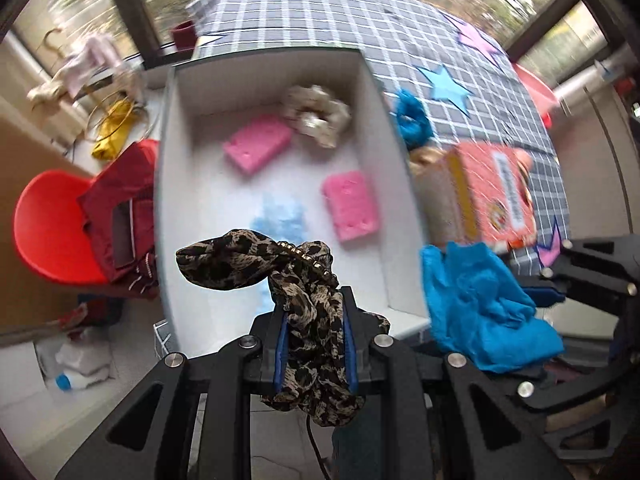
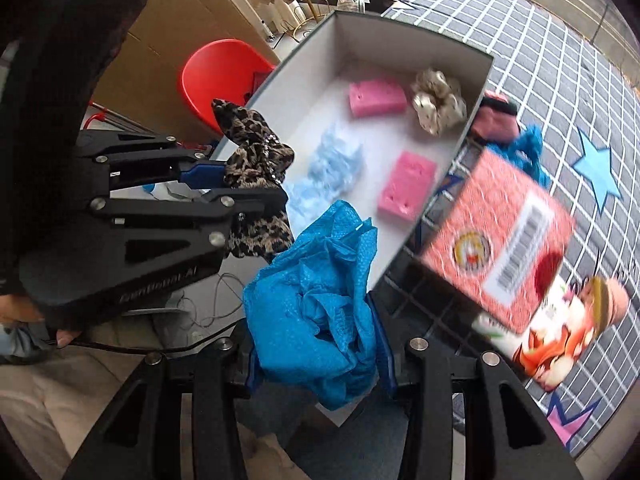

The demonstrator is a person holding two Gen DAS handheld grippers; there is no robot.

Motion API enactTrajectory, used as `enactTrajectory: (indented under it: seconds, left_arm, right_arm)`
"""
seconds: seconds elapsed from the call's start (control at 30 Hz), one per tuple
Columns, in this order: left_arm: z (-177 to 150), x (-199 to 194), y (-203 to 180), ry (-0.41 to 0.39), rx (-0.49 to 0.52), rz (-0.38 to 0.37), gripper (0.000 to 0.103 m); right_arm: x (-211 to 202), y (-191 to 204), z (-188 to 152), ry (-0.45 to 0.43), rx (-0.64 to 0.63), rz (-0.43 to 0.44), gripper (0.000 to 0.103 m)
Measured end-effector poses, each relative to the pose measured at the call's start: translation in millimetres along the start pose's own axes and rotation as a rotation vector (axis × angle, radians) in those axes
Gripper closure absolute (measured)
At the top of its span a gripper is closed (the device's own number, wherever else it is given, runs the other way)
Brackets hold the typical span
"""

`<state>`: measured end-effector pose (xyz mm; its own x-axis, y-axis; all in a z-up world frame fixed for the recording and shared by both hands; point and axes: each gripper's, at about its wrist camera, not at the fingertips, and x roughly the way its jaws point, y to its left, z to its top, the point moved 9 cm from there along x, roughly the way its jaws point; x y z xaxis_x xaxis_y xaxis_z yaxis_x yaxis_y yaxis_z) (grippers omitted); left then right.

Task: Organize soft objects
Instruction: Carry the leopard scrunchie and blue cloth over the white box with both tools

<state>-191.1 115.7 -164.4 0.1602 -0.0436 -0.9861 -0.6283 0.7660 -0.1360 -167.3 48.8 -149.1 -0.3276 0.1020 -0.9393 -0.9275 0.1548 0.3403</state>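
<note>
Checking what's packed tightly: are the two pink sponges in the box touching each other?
Apart. The left wrist view shows bare white box floor between the pink sponge and the other pink sponge.

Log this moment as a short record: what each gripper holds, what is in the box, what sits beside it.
left gripper: shut on leopard-print fabric scrunchie
right gripper: shut on crumpled bright blue cloth
white open box: two pink sponges, cream satin scrunchie, pale blue fluff
beside box: red printed carton, on checked tablecloth
</note>
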Motion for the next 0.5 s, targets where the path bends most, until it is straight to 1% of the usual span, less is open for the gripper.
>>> enactTrajectory:
  seconds: [0.27,0.33,0.5]
  left_arm:
    - [14,1,24,-0.024,-0.084,0.005,0.079]
    - [19,2,29,-0.027,-0.104,0.001,0.079]
    - [34,2,37,-0.048,-0.158,0.000,0.079]
  right_arm:
    - [-5,-4,25,0.008,0.002,-0.046,0.058]
    - [-7,-9,33,0.003,0.024,-0.057,0.058]
    - [-12,-22,55,-0.017,0.107,-0.053,0.058]
